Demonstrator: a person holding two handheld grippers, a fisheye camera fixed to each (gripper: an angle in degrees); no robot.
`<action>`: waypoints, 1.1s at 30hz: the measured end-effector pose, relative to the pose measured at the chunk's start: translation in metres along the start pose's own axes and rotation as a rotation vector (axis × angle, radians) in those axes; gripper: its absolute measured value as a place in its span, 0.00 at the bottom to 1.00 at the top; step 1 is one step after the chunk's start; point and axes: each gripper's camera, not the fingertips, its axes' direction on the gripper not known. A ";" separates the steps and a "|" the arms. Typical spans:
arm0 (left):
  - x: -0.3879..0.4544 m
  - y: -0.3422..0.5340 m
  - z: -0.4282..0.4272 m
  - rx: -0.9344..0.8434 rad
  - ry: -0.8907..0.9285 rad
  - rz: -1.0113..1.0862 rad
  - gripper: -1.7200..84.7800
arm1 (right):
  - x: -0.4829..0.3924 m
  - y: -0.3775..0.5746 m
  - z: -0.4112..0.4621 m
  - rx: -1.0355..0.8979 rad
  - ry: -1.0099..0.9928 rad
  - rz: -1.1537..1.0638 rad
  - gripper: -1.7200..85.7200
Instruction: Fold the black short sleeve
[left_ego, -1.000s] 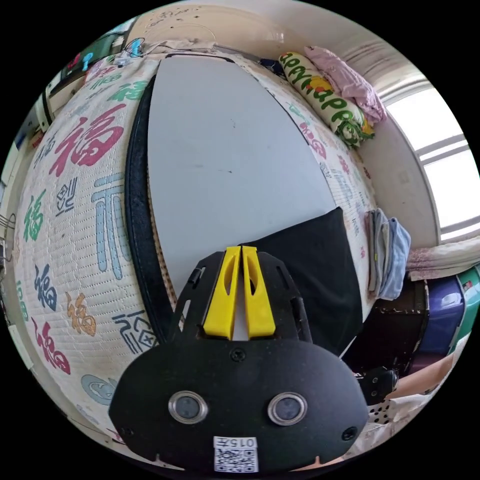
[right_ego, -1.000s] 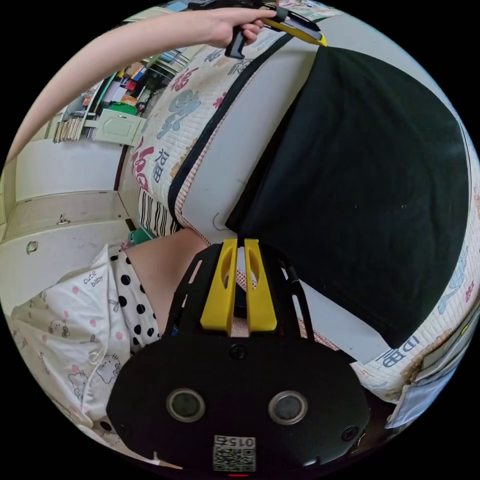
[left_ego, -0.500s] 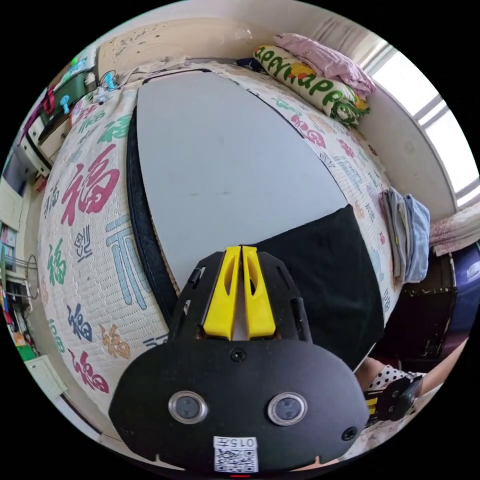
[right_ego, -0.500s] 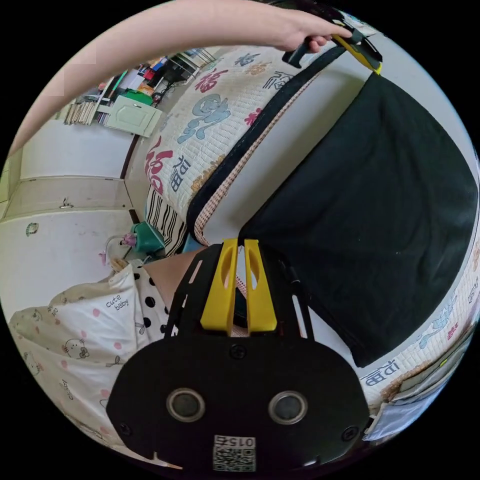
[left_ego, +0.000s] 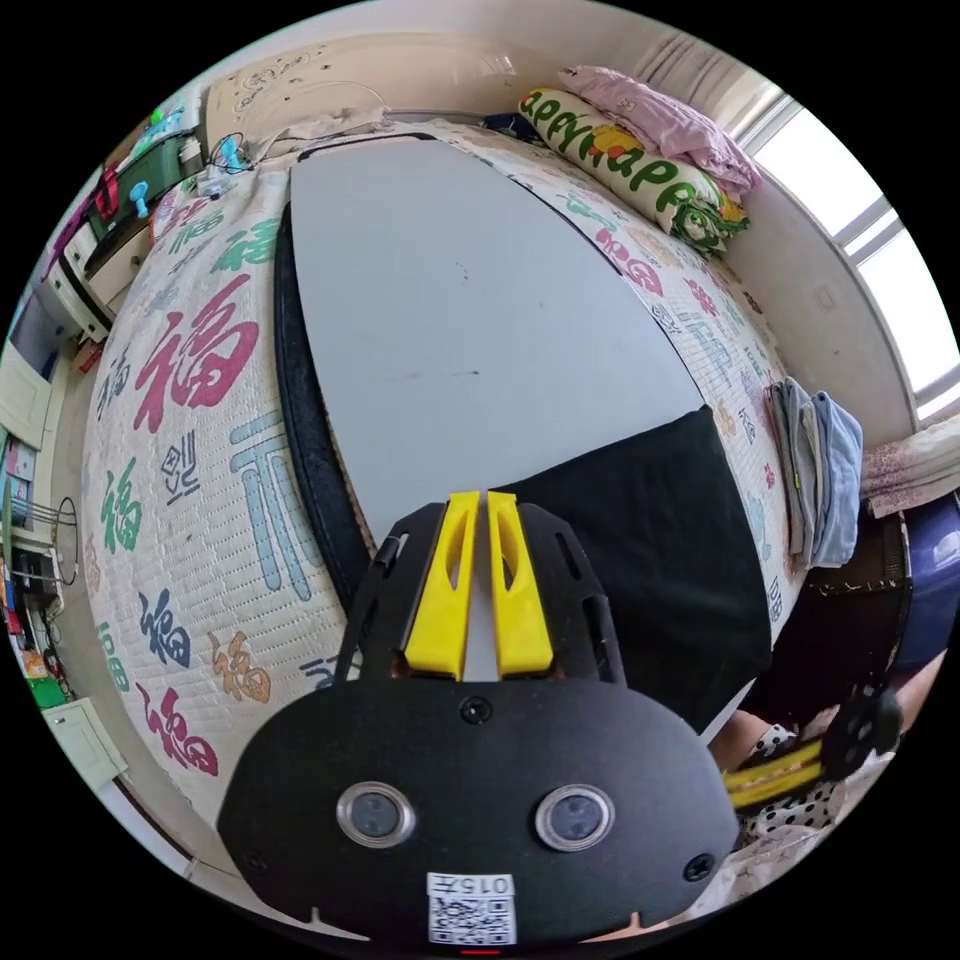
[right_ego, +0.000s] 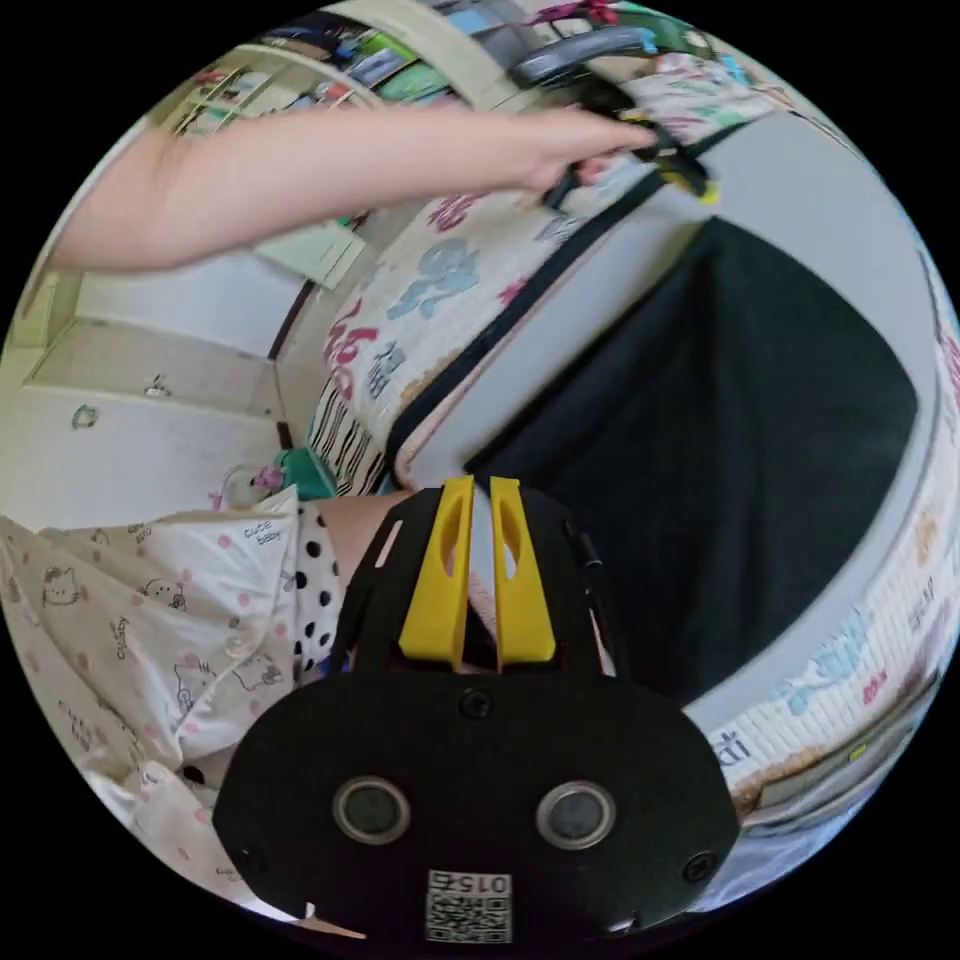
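Left gripper view has the left tongs (left_ego: 478, 500) low at centre, yellow jaws nearly together with a thin sliver between them and nothing pinched. Their tips sit right at the near corner of the black short sleeve (left_ego: 650, 560). That garment lies as a neat dark rectangle on the grey board (left_ego: 460, 320) atop the quilted bed cover (left_ego: 190, 420), lower right of centre. A stack of folded clothes (left_ego: 815, 480) waits at the right edge.

Right gripper view shows the right tongs (right_ego: 478, 505) at lower centre, jaws likewise close with a narrow gap, gripping nothing, tips just off the shirt's lower-left corner. Up top, a hand (right_ego: 570, 150) steers the other tongs toward the far corner, slightly blurred.

My read: the folding looks essentially finished, both tools let go. Next would be lifting the bundle onto the stack, which calls for pinching two corners together without disturbing the layers.
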 end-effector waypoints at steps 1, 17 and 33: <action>-0.001 -0.005 -0.009 0.015 0.014 -0.016 0.07 | 0.033 0.018 -0.026 0.062 0.052 0.060 0.08; 0.014 -0.108 -0.016 0.144 0.308 -0.132 0.20 | 0.435 0.144 -0.103 0.453 0.007 0.717 0.14; 0.036 -0.264 -0.046 0.247 0.470 -0.342 0.11 | 0.494 0.092 -0.021 0.249 0.107 0.569 0.07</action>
